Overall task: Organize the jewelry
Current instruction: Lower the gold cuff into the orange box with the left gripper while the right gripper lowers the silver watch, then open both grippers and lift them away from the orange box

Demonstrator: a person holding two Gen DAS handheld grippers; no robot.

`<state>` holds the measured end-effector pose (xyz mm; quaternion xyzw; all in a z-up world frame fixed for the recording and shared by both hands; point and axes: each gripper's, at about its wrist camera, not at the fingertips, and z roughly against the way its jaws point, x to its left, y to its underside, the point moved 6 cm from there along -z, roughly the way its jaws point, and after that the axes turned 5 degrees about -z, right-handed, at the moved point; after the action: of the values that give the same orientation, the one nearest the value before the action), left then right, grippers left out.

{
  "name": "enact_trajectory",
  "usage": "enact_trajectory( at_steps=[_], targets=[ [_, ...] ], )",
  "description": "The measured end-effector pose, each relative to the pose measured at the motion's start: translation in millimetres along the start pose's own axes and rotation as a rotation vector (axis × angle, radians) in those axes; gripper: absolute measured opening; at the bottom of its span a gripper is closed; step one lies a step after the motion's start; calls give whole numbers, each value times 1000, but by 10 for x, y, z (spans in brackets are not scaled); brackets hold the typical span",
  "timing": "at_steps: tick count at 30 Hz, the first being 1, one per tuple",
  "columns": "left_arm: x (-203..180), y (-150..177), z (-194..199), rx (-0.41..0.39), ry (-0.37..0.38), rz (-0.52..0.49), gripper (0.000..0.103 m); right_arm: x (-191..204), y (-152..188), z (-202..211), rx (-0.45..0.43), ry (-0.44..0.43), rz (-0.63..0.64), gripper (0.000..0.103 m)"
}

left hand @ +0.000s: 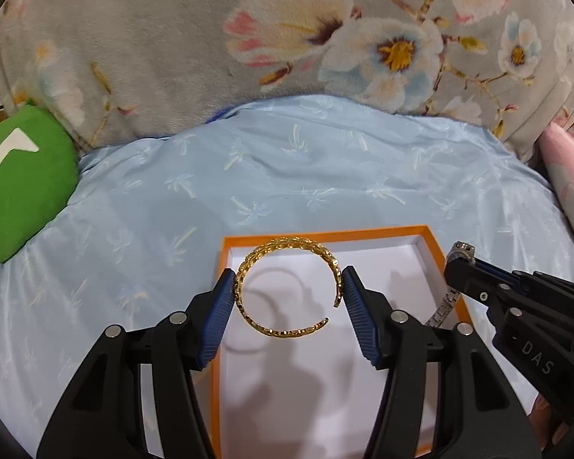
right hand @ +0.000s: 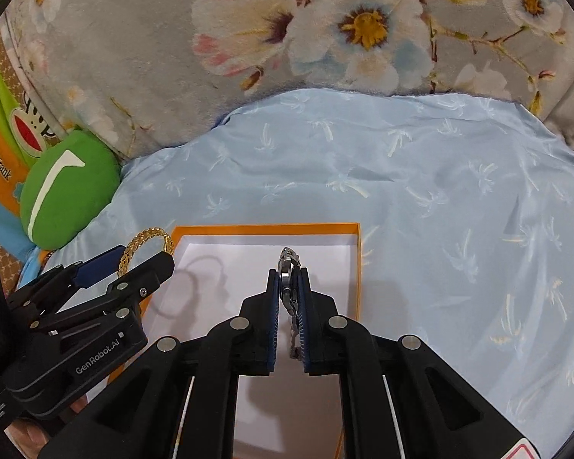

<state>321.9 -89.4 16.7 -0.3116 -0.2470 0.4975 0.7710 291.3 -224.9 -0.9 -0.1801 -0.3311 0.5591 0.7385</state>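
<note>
Left gripper (left hand: 289,290) fingers hold the gold bangle (left hand: 287,287) across its width, over the orange box (left hand: 225,344). Right gripper (right hand: 289,294) fingers clamp the silver watch (right hand: 288,267), strap dangling between them, also above the box, likely for dropping in.

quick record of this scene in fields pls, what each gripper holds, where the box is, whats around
left gripper: jaws set wide, shut on the gold bangle, an open cuff held by its two sides above the box
right gripper: jaws nearly closed, shut on the silver watch, strap hanging down between them
orange box: open, white inside, nothing lying in the visible part
surface: light blue cloth with palm print
behind: grey floral blanket
left side: green plush cushion
</note>
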Motion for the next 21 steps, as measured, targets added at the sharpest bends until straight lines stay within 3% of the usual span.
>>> enact_trajectory(
  at_steps=[9, 13, 17, 21],
  targets=[
    [27, -16, -497, 82, -6, 10, 56, -104, -80, -485, 69, 52, 22, 9],
    [101, -29, -466, 65, -31, 41, 71, -115, -114, -423, 22, 80, 35, 17],
    [193, -28, -405, 50, -30, 86, 71, -124, -100, -276, -17, 80, 33, 17],
    [344, 33, -108, 6, -25, 136, 71, -108, 21, 131, -69, 67, 49, 18]
  ],
)
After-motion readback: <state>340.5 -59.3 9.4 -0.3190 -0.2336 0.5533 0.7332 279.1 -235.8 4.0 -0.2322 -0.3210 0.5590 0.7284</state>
